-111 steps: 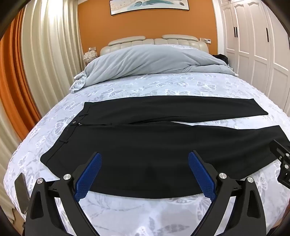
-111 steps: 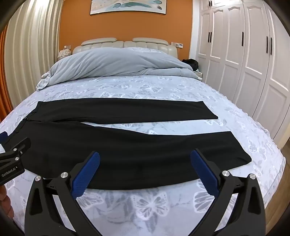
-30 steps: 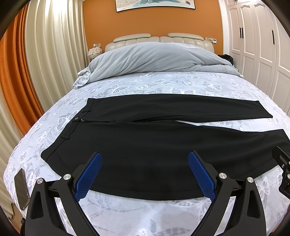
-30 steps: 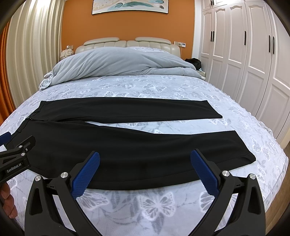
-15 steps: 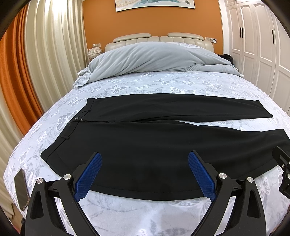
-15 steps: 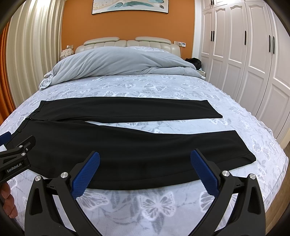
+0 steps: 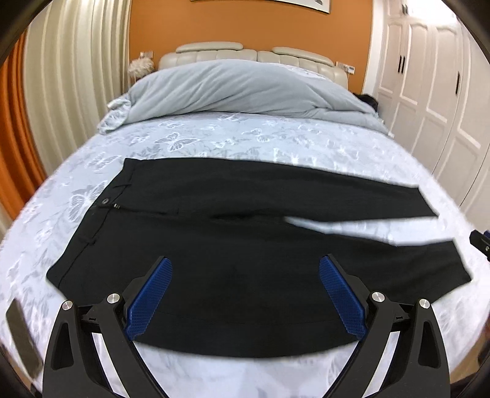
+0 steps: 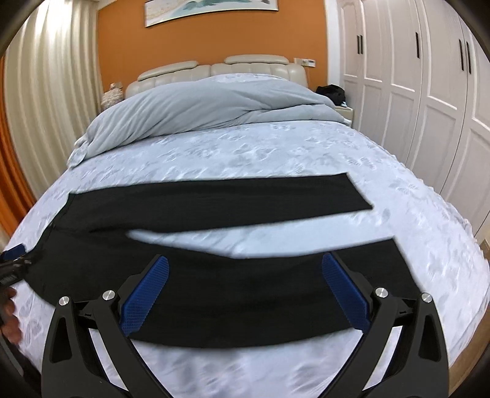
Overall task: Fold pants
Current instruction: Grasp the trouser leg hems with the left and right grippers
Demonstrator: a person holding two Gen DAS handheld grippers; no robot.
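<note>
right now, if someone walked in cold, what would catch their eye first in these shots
The black pants come first, spread flat across the butterfly-print bedspread with the two legs splayed apart and the waistband toward the curtain side. In front of them, the left gripper and the right gripper hang open over the near leg, blue pads wide apart. Behind, a rumpled grey duvet lies heaped against the headboard under the orange wall.

both grippers, left gripper (image 7: pixel 245 294) and right gripper (image 8: pixel 245 290), wide apart

Bed (image 7: pixel 214 144) in butterfly-print sheet, black pants (image 7: pixel 245 245) flat across it, grey duvet (image 7: pixel 239 88) heaped at the headboard.
</note>
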